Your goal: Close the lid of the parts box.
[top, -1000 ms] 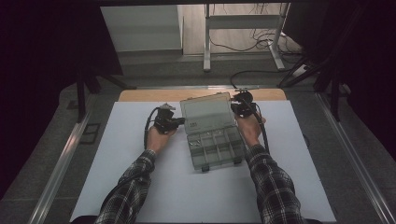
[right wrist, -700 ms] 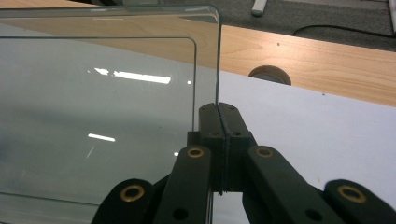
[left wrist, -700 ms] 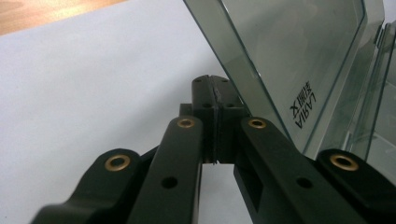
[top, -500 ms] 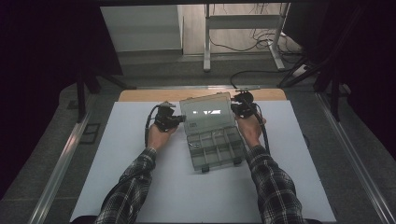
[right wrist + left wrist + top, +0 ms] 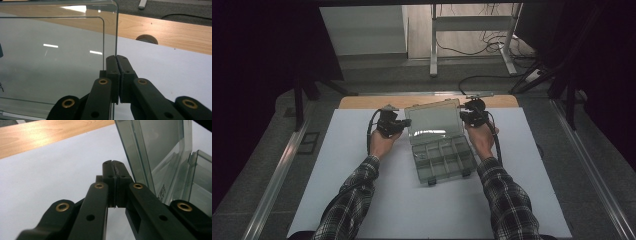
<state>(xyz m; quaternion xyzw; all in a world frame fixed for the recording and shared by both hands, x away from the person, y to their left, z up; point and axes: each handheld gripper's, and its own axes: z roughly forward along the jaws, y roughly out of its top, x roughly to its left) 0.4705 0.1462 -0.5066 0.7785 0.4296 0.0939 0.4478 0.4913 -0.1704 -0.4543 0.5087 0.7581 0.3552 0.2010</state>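
A clear plastic organizer box (image 5: 444,161) with several empty compartments lies on the white table cover, its lid (image 5: 433,119) raised and leaning back. My right gripper (image 5: 471,113) is at the lid's right edge. In the right gripper view the jaws (image 5: 116,58) are shut, and the lid's (image 5: 57,57) thin edge runs straight into the seam between the pads. My left gripper (image 5: 398,123) is by the lid's left edge. Its jaws (image 5: 115,165) are shut with nothing between them, and the lid (image 5: 160,150) stands just to their right. I cannot tell whether they touch.
The white cover (image 5: 362,210) spans the table, with a strip of bare wood (image 5: 362,101) along the far edge. A round hole (image 5: 147,39) sits in that wood behind the right gripper. Beyond the table are a metal frame's legs (image 5: 432,45) and floor cables (image 5: 492,47).
Both hands keep their places. A bright reflection has appeared on the lid, so its tilt has shifted slightly.
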